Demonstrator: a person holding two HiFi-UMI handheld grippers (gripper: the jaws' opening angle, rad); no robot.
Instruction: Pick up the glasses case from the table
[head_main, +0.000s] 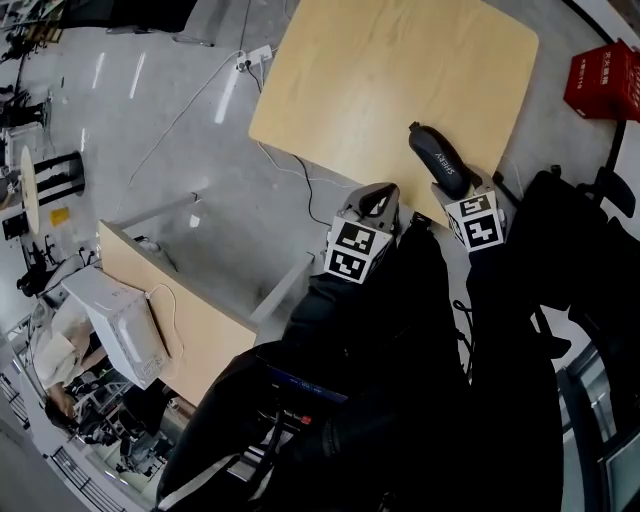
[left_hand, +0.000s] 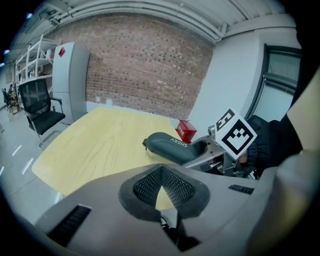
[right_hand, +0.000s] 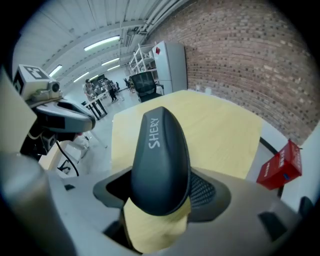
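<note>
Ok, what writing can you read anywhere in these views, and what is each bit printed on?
"SHERY": pale letters on the dark glasses case, which the right tongs grip.
White print on the red box: too small and blurred to read.
Marker cubes on the grippers: black-and-white square patterns only, no letters.
</note>
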